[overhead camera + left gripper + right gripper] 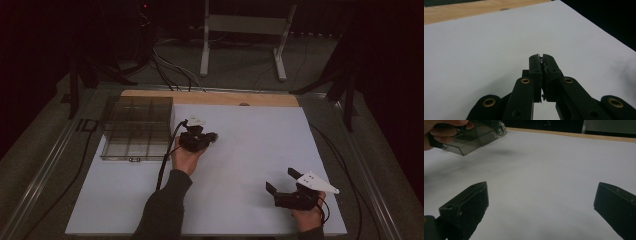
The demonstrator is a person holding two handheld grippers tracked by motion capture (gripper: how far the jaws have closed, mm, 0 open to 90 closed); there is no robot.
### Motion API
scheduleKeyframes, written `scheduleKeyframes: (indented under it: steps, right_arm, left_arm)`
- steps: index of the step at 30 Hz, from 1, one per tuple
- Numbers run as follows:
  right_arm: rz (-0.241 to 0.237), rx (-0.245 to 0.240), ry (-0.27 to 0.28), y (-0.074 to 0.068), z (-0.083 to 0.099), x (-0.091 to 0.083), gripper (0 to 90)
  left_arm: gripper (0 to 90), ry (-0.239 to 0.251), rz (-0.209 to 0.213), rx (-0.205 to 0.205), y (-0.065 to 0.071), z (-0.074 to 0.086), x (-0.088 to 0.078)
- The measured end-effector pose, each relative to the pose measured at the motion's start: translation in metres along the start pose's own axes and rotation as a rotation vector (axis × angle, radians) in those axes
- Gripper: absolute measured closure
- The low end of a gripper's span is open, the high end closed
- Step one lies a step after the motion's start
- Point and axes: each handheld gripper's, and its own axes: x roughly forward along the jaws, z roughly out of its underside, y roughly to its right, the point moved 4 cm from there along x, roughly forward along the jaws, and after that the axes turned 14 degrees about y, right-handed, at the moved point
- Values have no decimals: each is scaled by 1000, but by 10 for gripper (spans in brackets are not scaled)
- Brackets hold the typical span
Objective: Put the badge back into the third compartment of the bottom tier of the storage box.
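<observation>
**Left gripper closed on a small metallic item; right gripper wide open above the white board**

1. Work surface. A white board (250,165) covers most of the table. A strip of bare wood (210,98) shows along its far edge. The surroundings are dark; a white frame stand (240,35) is on the floor beyond the table.

2. Compartment box. A clear, smoke-tinted box (137,127) with internal dividers lies flat at the far left part of the board, its right wall near the left gripper. In the right gripper view the same box (465,143) appears at the upper left, partly behind a hand (439,131).

3. Left gripper. The left gripper (212,135) is held above the board just right of the box, jaws pointing right. The left hand (186,157) grips it from below, and a dark sleeve (162,207) enters from the bottom edge. In the left gripper view the left gripper (541,58) has its jaws pressed nearly together. A small, thin metallic item (539,56) is pinched between them, glinting at the tips; its type cannot be determined. In the right gripper view something shiny (501,128) shows at the front of that gripper.

4. Right gripper. The right gripper (280,181) is at the near right part of the board, held by the right hand (309,215), with its white three-cornered plate (317,182) on top. Its jaws are spread wide, with nothing between them; in the right gripper view the bare board lies in the gap of the right gripper (541,195).

5. Separation. The two grippers are well apart.
</observation>
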Motion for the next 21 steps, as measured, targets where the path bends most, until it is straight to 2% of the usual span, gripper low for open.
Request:
scheduleKeyframes:
  steps: [21]
  right_arm:
    - [-2, 1, -2, 0, 0, 0, 2]
  left_arm:
    - [880, 24, -33, -5, -11, -13, -21]
